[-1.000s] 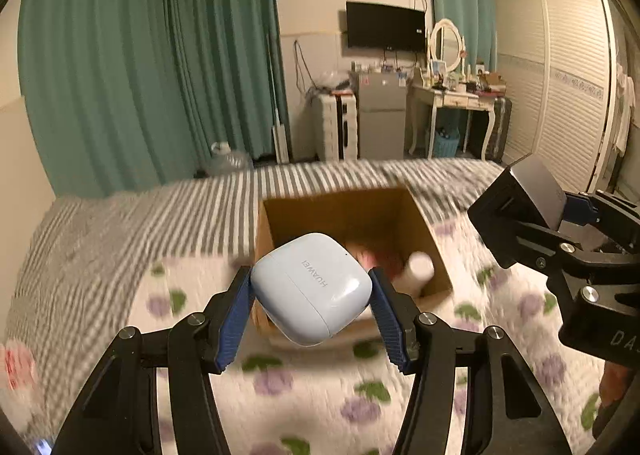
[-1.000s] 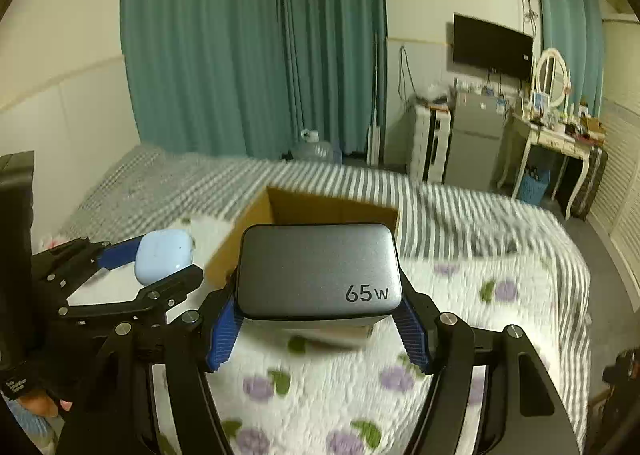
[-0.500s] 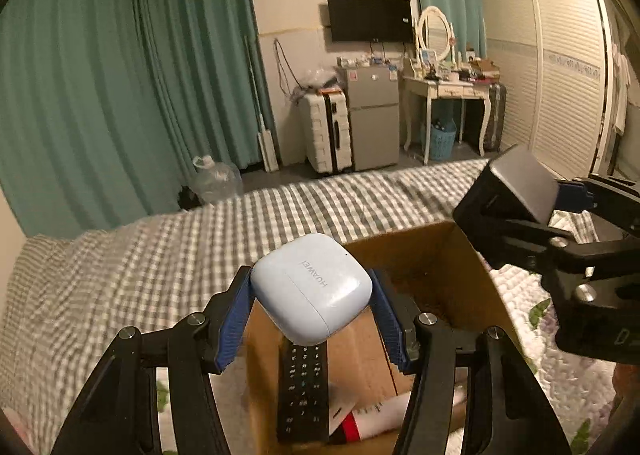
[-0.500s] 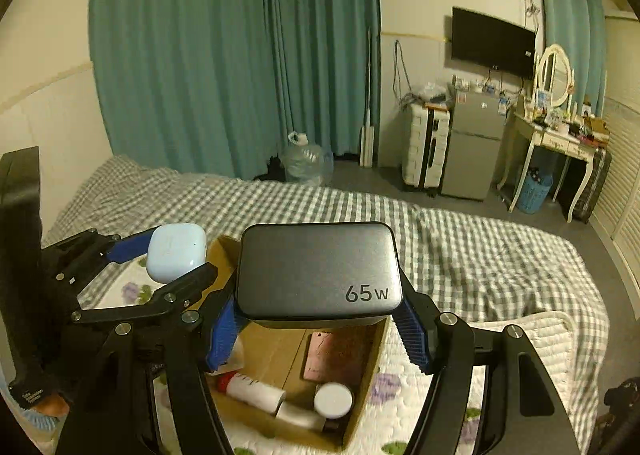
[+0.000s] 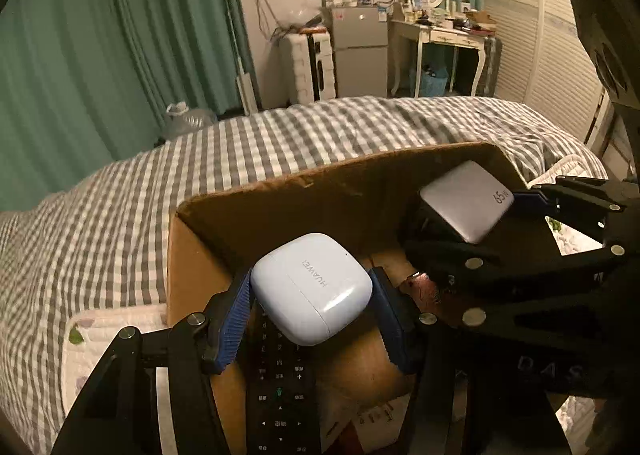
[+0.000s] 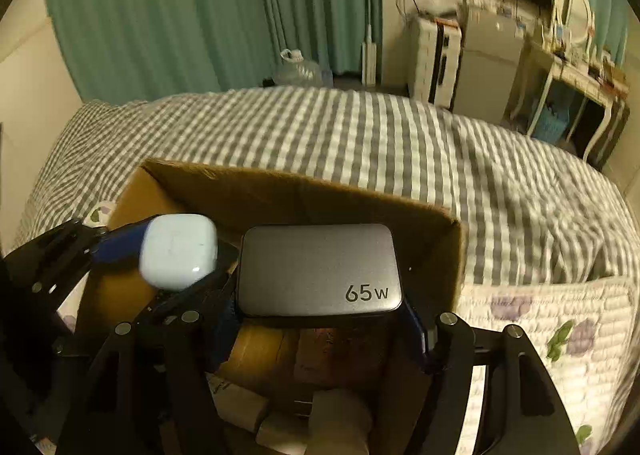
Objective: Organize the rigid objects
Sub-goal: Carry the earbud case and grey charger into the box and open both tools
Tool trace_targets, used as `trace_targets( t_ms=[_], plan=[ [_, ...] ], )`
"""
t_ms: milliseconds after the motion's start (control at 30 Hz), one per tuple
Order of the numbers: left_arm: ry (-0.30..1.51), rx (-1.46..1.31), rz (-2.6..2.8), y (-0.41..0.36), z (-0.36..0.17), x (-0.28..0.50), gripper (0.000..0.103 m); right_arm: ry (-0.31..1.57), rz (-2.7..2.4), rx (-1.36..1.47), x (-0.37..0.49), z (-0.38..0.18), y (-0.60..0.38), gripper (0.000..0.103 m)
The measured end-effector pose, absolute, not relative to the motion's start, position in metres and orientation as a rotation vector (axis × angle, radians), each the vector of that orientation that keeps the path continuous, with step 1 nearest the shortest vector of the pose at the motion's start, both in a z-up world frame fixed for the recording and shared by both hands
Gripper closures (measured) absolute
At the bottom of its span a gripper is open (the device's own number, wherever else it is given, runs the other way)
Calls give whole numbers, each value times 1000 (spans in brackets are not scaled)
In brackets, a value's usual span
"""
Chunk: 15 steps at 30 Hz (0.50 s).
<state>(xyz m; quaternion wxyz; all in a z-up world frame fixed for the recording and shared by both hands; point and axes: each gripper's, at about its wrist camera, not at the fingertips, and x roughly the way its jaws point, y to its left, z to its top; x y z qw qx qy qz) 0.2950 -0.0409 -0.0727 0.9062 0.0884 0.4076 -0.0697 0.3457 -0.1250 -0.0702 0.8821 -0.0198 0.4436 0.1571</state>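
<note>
My left gripper [image 5: 310,311] is shut on a pale blue Huawei earbud case [image 5: 312,287] and holds it inside the open cardboard box [image 5: 280,199], above a black remote control [image 5: 280,387]. My right gripper [image 6: 320,319] is shut on a grey 65W charger [image 6: 318,269], also low inside the box. The charger shows in the left wrist view [image 5: 466,201] at the box's right side. The earbud case shows in the right wrist view [image 6: 178,251], left of the charger.
The box [image 6: 304,191] stands on a bed with a grey checked cover [image 6: 360,135] and a floral quilt [image 6: 560,331]. It holds a white bottle [image 6: 336,419] and other small items. Green curtains, a fridge and a dressing table stand behind.
Both grippers have moved forward and down into the box with their objects. The box now fills the lower view, and the two grippers are closer together.
</note>
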Motion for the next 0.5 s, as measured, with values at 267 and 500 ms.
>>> trace_targets(
  t_ms=[267,500],
  plan=[
    [866,203,-143,-42,-76,298,41,942,328,-33,350,-73,-126,34],
    [849,169,-125,-37,-69,298,39,874,298,-1,341,-51,-134,23]
  ],
)
